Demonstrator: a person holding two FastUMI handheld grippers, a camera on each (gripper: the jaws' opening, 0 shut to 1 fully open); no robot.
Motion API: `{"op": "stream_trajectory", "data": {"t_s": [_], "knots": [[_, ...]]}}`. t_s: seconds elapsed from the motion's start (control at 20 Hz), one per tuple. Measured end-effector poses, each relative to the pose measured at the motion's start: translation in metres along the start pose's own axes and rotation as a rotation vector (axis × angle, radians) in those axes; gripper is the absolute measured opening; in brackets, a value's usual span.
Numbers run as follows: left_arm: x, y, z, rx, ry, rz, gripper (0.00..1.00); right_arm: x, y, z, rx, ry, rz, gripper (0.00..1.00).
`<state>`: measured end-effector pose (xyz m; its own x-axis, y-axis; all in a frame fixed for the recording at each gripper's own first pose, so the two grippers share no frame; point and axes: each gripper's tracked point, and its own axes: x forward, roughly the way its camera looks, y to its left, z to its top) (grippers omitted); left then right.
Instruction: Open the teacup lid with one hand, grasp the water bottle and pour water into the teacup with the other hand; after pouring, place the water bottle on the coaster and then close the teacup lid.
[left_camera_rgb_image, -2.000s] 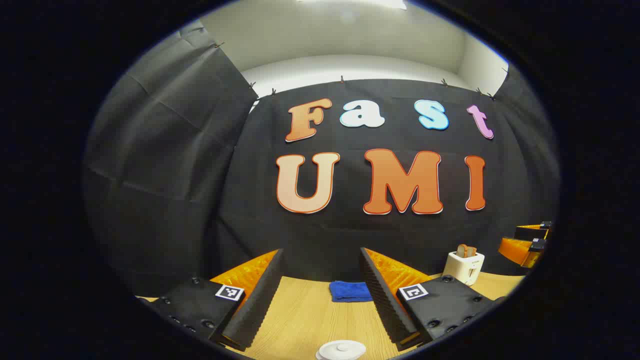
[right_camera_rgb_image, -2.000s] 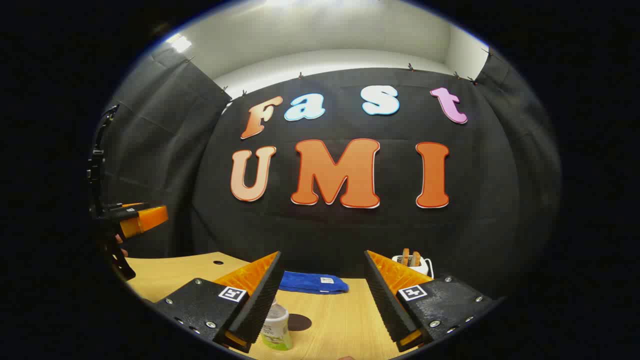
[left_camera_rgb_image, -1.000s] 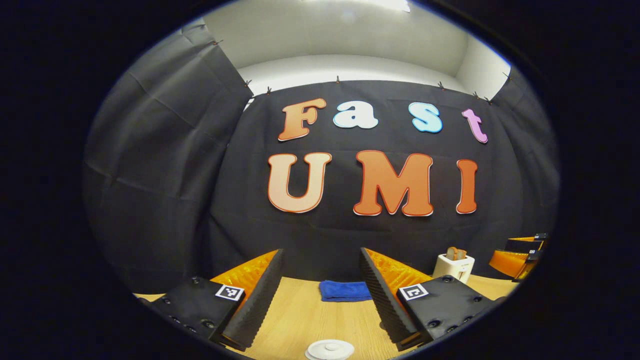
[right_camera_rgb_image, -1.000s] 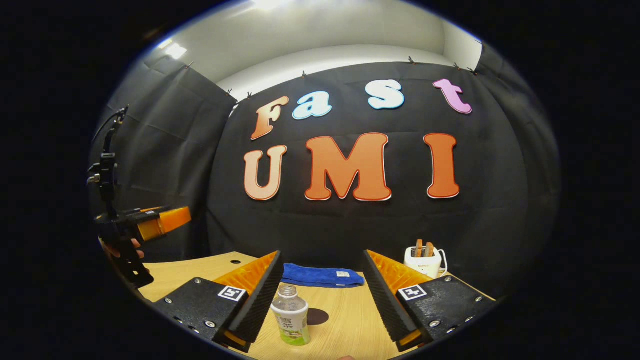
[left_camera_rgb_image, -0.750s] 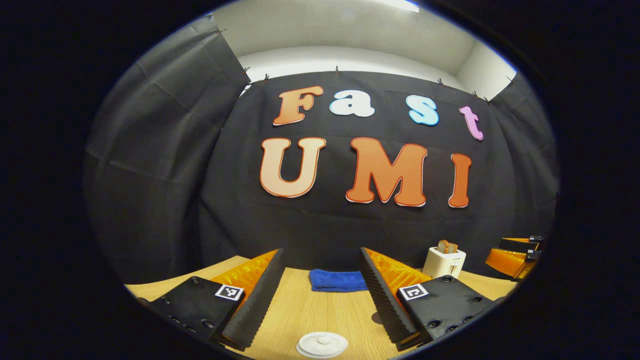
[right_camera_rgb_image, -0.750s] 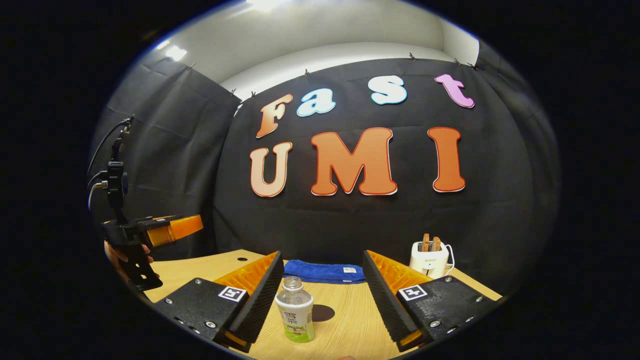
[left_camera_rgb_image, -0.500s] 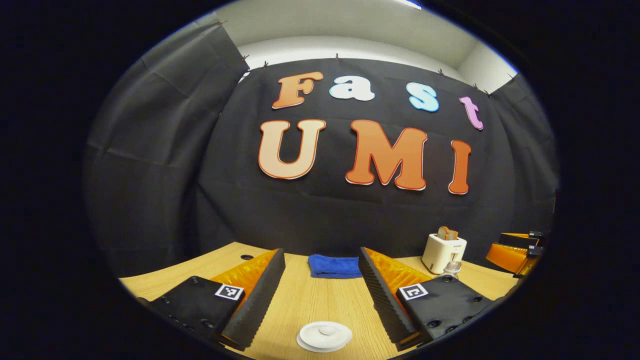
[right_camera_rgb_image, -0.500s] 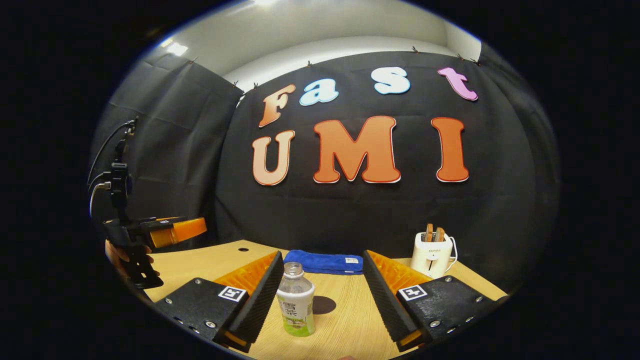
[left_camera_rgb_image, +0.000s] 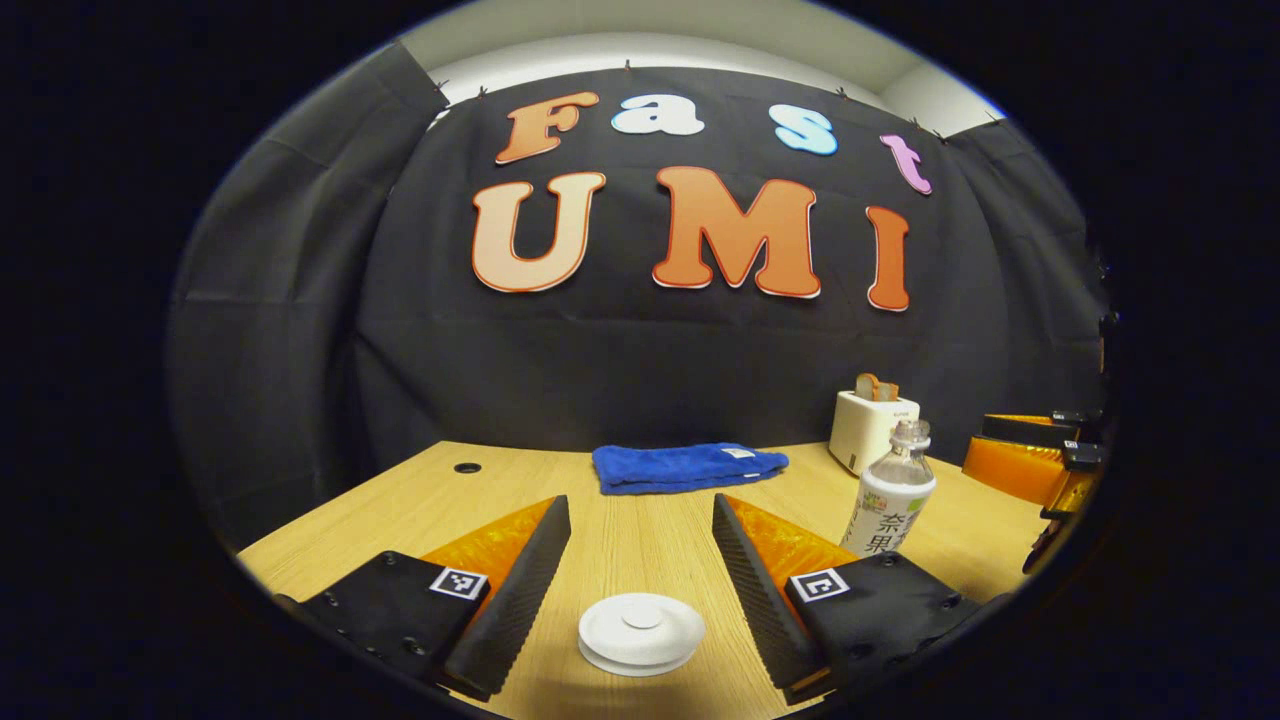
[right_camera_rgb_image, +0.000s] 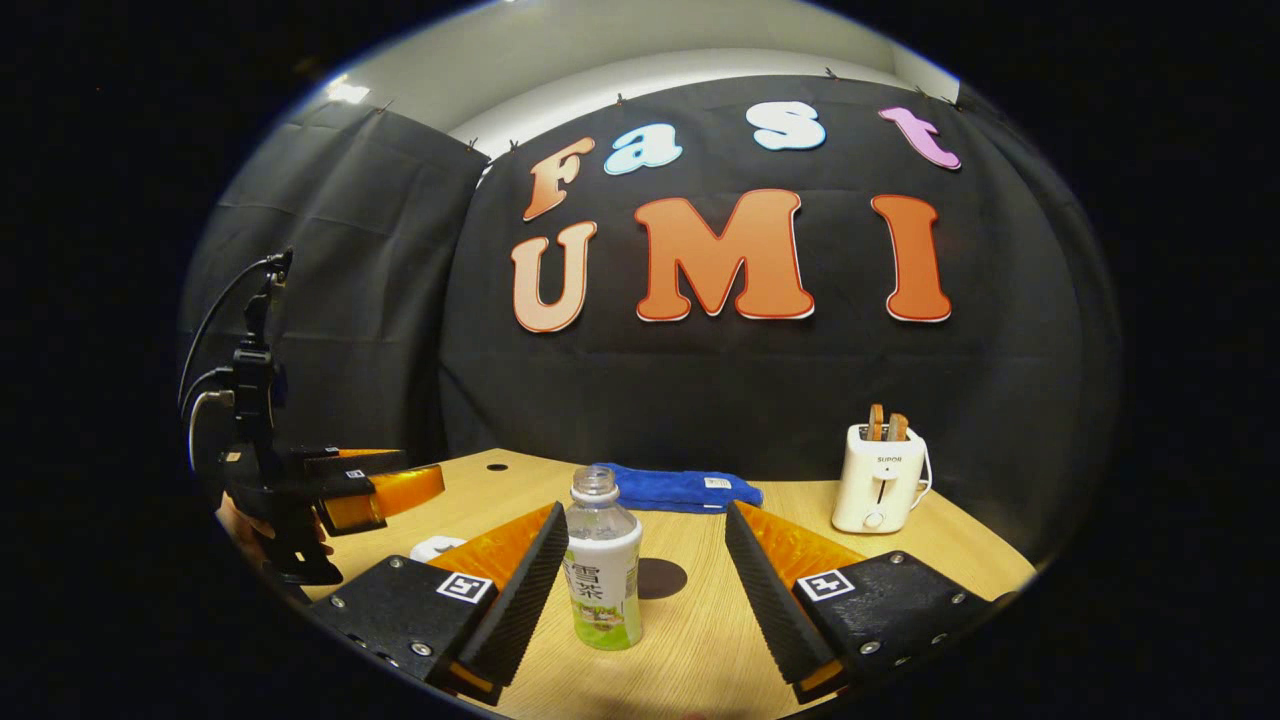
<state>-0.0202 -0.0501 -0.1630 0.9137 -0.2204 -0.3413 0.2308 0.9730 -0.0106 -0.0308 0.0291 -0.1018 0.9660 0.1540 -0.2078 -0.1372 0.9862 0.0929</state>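
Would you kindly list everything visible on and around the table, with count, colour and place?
teacup lid: one, white, on the table between the left tool's fingers
water bottle: one, clear, capless, upright between the right tool's fingers
coaster: one, dark, round, behind the bottle
cloth: one, blue, folded, at the table's back
toaster: one, white, two slices inside, back right
table: one, light wood
left tool: open
right tool: open
hand: holding the left tool

Wooden table (right_camera_rgb_image: 700, 640) carries bottle (right_camera_rgb_image: 603, 560), coaster (right_camera_rgb_image: 660, 578), towel (right_camera_rgb_image: 680, 489), toaster (right_camera_rgb_image: 880, 478), lid (left_camera_rgb_image: 641, 632).
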Motion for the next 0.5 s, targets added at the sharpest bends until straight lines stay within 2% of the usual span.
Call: {"op": "stream_trajectory", "data": {"t_s": [0.1,0.2,0.45,0.5], "knots": [[0.004,-0.004,-0.015,0.014,0.033,-0.008,0.94,-0.001,0.0,-0.005,0.001,0.012,-0.001,0.95],[0.007,-0.007,-0.031,0.012,0.076,-0.016,0.89,0.0,-0.002,-0.008,-0.002,0.019,-0.005,0.95],[0.01,-0.008,-0.059,0.065,0.137,-0.008,0.91,-0.001,-0.004,-0.014,-0.008,0.024,-0.014,0.95],[0.011,-0.007,-0.063,0.074,0.148,-0.001,0.87,-0.001,-0.004,-0.015,-0.008,0.026,-0.014,0.95]]}}
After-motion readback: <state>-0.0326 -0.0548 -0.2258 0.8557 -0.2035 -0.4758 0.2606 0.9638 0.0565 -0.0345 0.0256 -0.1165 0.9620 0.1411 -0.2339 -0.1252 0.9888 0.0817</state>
